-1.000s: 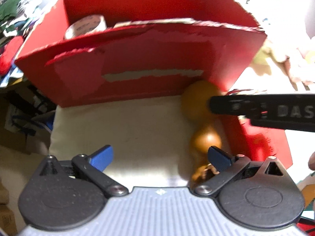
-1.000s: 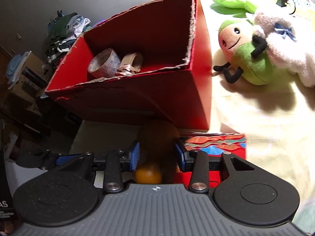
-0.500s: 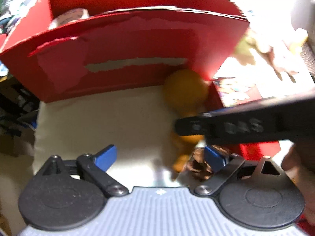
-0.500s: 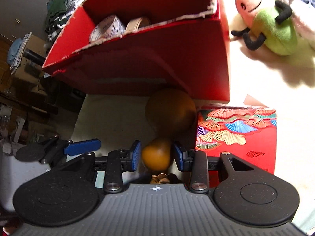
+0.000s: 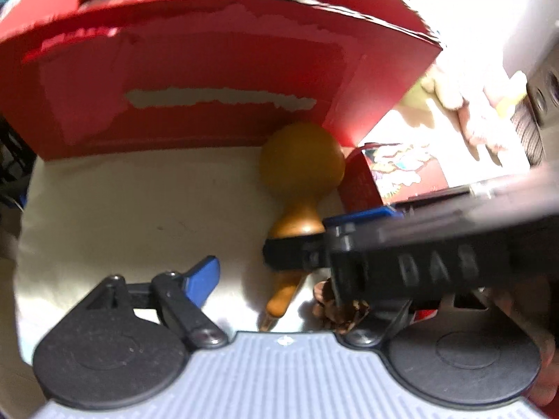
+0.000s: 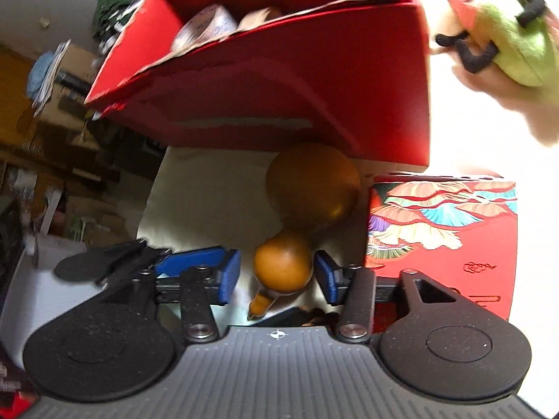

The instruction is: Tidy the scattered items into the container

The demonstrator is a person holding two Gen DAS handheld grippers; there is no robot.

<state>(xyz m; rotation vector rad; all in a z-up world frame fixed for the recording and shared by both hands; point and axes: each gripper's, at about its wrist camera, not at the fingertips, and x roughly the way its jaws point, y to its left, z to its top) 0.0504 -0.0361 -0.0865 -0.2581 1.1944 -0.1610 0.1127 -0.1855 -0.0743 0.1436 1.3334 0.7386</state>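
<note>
A brown gourd (image 6: 307, 209) lies on the pale cloth (image 6: 202, 195) in front of the red box (image 6: 297, 80), its big bulb almost against the box's near wall and its small bulb and stem pointing back toward both tools. Its long axis runs away from the right gripper (image 6: 277, 272), roughly along the line of that tool's fingers. The right gripper straddles the small bulb, its blue pads either side with a visible gap on the left; the jaws are opening and are not pinching the gourd. The left gripper (image 5: 297, 272) comes in from the gourd's other side, its jaws closing but wide apart, with only its left finger (image 5: 202, 276) clear in its own view; the right tool's black body crosses over the gourd's neck there and hides the far finger. Nothing is pressed between the left jaws. A patterned red packet (image 6: 440, 223) lies just beside the gourd on the right, and a green plush toy (image 6: 503, 35) sits farther off. Tape rolls (image 6: 206, 28) already rest inside the box. The right hand looks the nearer one for the lift, which would carry the gourd up over the near wall.
</note>
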